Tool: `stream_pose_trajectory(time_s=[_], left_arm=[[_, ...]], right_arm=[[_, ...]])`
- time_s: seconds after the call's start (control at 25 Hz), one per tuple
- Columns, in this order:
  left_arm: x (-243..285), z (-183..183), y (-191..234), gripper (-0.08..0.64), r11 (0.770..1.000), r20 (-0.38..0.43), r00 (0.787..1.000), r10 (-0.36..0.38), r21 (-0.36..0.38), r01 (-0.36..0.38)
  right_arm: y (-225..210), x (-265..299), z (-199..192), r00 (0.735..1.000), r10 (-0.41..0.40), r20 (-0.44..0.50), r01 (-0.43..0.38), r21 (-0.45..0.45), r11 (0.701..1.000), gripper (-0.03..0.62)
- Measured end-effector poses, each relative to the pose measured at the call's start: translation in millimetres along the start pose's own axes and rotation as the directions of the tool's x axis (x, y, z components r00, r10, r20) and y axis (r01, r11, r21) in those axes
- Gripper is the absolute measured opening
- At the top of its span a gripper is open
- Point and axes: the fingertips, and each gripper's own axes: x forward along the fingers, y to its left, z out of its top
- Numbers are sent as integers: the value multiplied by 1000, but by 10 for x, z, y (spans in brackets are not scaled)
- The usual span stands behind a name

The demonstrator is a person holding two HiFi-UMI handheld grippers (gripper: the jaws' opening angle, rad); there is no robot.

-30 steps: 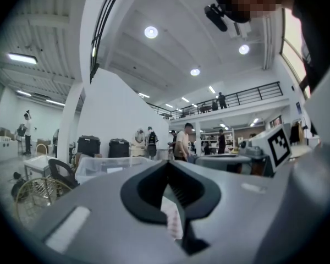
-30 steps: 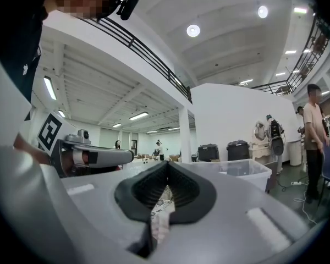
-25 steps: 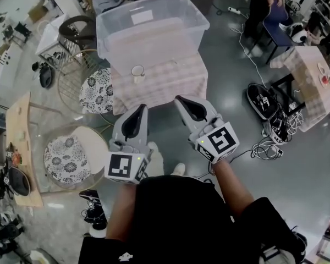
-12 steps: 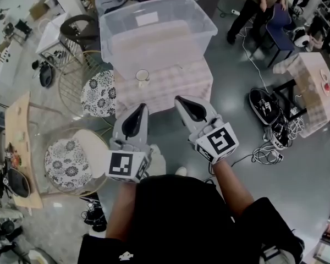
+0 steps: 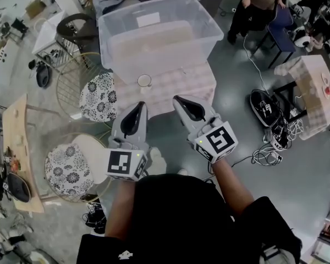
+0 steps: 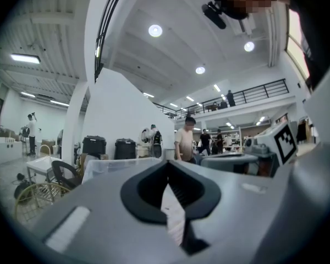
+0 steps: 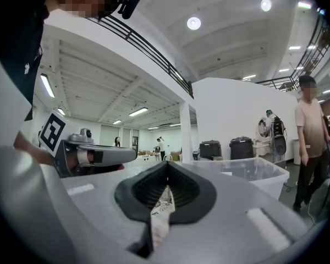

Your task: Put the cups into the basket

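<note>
1. The left gripper and the right gripper are side by side, each with its jaws pressed together on nothing.
2. Just beyond them, a white cup stands upright on the checked tablecloth.
3. The clear plastic bin sits farther back, behind the cup.
</note>
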Motion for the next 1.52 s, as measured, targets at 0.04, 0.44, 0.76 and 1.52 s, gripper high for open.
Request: stream_pose_trajectory(time_s=[0.04,0.44,0.76,1.52], left_arm=[[35,0,44,8,1000,-1,1000,-1,-2,1],[309,-13,465,8,1000,-9,1000,-2,-17,2],[444,-21,802,8,999,-5,1000,-13,-30,12],[572,-176,1430,8,995,-15,997,-72,-71,71]], right_arm=[[-23,49,-4,1000,-2,-2,2,2,1000,0],[-223,486,-28,1000,-16,-24,17,10,1000,0],[-271,820,-64,998,-31,-45,32,16,999,0],[-313,1378,43,997,-80,5,80,9,997,1]])
